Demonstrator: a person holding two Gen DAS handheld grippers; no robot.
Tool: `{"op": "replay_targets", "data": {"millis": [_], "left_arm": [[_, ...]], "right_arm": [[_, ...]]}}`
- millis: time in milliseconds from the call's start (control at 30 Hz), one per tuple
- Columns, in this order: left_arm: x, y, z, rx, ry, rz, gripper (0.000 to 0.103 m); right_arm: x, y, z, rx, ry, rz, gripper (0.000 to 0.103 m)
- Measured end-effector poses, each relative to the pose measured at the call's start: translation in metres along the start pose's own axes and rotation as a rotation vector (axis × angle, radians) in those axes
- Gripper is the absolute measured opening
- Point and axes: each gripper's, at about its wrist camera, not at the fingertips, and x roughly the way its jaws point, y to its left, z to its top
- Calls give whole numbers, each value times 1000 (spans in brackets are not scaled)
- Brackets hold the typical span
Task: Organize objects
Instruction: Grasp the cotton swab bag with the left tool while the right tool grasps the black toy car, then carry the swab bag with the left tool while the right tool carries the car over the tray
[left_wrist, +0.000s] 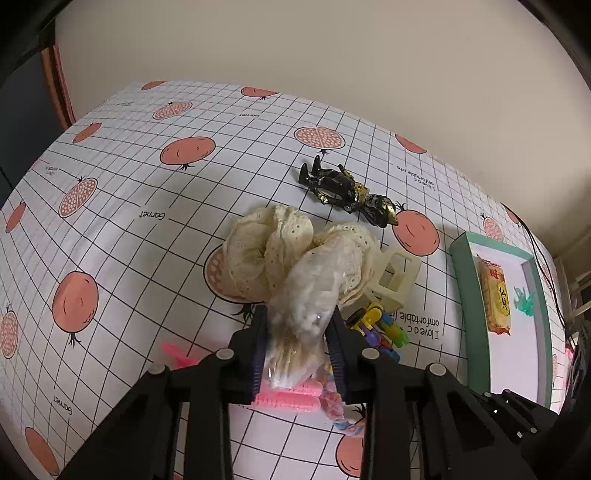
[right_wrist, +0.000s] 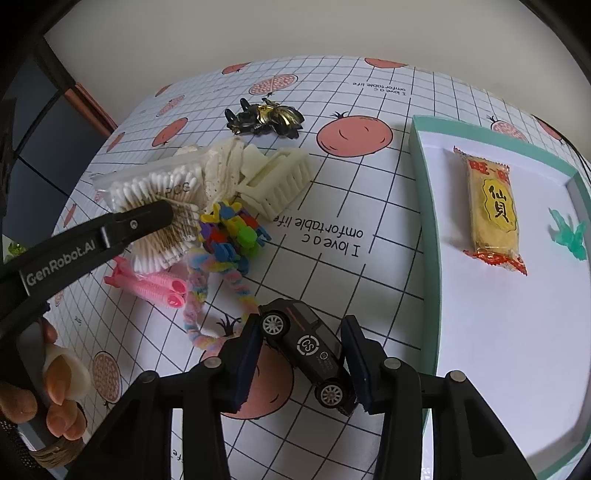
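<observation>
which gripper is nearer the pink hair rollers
Left. The left gripper grips the cotton swab bag right above the pink hair rollers; the right gripper straddles the toy car, farther off.

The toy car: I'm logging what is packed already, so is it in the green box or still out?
Out. The black toy car sits on the tablecloth between the right gripper jaws, left of the green box.

Both grippers are matte black plastic with round silver screws at the joints and dark blue ribbed finger pads (right_wrist: 246, 363). The left gripper (right_wrist: 166, 216) bears white "GenRobot.AI" lettering on its side. The hand (right_wrist: 55, 391) wears a woven band at the wrist.
</observation>
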Motion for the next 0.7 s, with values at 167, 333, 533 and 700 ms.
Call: {"op": "replay_targets", "data": {"millis": [167,333,533,700], "left_arm": [[-3,-2,1,2,-7,10,29],[-9,-3,3,0,-14,16,28],[-22,-1,7,-12,-37,2,28],[-37,-3,11,-17,-71,-2,28]], "right_arm": [[-1,-4,-1,16,4,9,46],[-4,-9,0,31,2,12,46],[-18,-10,5,41,-34,31,46],[-30,-10,9,47,-65,41,46]]}}
